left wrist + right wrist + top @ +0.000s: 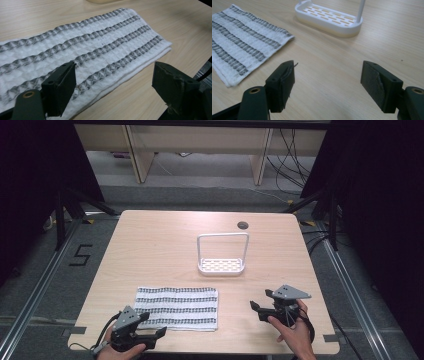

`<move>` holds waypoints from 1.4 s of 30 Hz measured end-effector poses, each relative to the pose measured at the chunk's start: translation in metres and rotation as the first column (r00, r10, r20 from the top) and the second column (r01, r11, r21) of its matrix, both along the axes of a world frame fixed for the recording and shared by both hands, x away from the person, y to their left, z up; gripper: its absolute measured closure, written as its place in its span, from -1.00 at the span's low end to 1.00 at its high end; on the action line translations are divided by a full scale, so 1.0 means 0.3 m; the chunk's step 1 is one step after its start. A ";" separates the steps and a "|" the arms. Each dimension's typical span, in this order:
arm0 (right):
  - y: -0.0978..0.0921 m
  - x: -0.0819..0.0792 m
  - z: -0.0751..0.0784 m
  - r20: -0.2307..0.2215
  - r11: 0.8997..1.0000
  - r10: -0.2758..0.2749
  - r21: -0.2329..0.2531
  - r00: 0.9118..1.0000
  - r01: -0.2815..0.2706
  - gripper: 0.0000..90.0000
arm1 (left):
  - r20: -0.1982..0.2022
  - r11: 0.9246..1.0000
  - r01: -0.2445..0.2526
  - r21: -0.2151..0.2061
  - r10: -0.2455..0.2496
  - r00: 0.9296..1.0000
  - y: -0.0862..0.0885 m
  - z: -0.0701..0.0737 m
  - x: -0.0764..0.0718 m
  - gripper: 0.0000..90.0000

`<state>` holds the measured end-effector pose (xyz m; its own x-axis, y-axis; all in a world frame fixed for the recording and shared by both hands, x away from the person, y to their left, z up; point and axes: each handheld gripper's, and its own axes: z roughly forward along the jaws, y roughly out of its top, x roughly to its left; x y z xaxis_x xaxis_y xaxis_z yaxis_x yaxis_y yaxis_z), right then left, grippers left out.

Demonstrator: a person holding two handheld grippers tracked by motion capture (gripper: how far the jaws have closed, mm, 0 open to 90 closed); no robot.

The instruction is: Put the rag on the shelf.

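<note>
cloth (177, 308) lies flat and folded on the counter (150, 250), white with grey stripes running along its length, at the near left part of the top. your left gripper (152, 324) sits at the cloth's near left corner, low by the counter's front edge, with your hand (120, 351) wrapped round its grip. in the left gripper view its fingers (61, 87) stand wide apart: one hangs over the cloth's near striped edge and the other over bare wood just past the folded edge. nothing sits between them, and you cannot tell whether either one touches the cloth.

your right gripper (261, 301) is at the near right of the counter, well apart from the cloth, with your other hand (295, 332) under it. in the right gripper view its fingers (283, 83) are also spread wide and hold nothing, with bare wood between them; the cloth's corner lies off to one side and a white rack (329, 20) stands farther off.

from above, the rack (221, 265) stands upright near the counter's middle, a slotted base with a tall hoop handle, apart from the cloth. a round cable hole (242, 225) lies beyond it toward the far edge.
</note>
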<state>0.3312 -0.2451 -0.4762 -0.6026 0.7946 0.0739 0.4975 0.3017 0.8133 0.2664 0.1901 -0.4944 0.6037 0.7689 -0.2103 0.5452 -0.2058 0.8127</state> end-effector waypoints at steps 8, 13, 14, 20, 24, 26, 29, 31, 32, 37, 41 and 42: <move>0.067 0.025 0.007 -0.010 0.998 0.053 -0.018 0.999 -0.053 -0.32 | 0.012 0.997 0.077 0.007 -0.077 0.997 -0.098 0.002 0.013 -0.53; 0.101 0.054 0.002 -0.003 0.995 0.090 -0.045 0.996 -0.090 -0.31 | 0.003 0.994 0.109 0.030 -0.109 0.994 -0.142 0.004 0.022 -0.49; 0.101 0.054 0.002 -0.003 0.995 0.090 -0.045 0.996 -0.090 -0.31 | 0.004 0.994 0.108 0.008 -0.108 0.994 -0.156 0.002 0.022 -0.49; 0.121 0.083 0.000 -0.039 0.994 0.099 -0.033 0.994 -0.100 -0.31 | 0.000 0.986 0.164 0.028 -0.164 0.986 -0.219 0.007 0.028 -0.44; 0.137 0.106 0.002 -0.034 0.994 0.106 -0.028 0.994 -0.107 -0.31 | 0.011 0.982 0.185 0.042 -0.186 0.983 -0.250 -0.001 0.041 -0.43; 0.149 0.116 0.003 -0.035 0.993 0.113 -0.025 0.993 -0.113 -0.32 | -0.002 0.979 0.198 0.039 -0.199 0.980 -0.263 -0.003 0.047 -0.44; 0.170 0.131 0.006 -0.039 0.991 0.129 -0.027 0.991 -0.130 -0.32 | -0.004 0.981 0.194 0.028 -0.194 0.981 -0.283 -0.003 0.049 -0.45; 0.181 0.142 0.008 -0.041 0.989 0.143 -0.033 0.989 -0.144 -0.32 | 0.005 0.978 0.205 0.031 -0.205 0.979 -0.293 -0.001 0.053 -0.43; 0.186 0.149 0.008 -0.027 0.989 0.148 -0.023 0.989 -0.148 -0.30 | 0.004 0.976 0.214 0.036 -0.214 0.977 -0.296 0.000 0.055 -0.43; 0.216 0.180 0.007 -0.022 0.987 0.154 -0.034 0.988 -0.155 -0.27 | 0.003 0.974 0.224 0.027 -0.224 0.975 -0.324 0.001 0.067 -0.37; 0.247 0.197 0.006 -0.034 0.983 0.176 -0.053 0.984 -0.177 -0.22 | 0.010 0.973 0.230 0.021 -0.230 0.973 -0.352 -0.003 0.081 -0.32; 0.257 0.201 0.004 -0.037 0.982 0.180 -0.057 0.983 -0.181 -0.20 | 0.005 0.971 0.239 0.028 -0.239 0.971 -0.358 -0.002 0.083 -0.29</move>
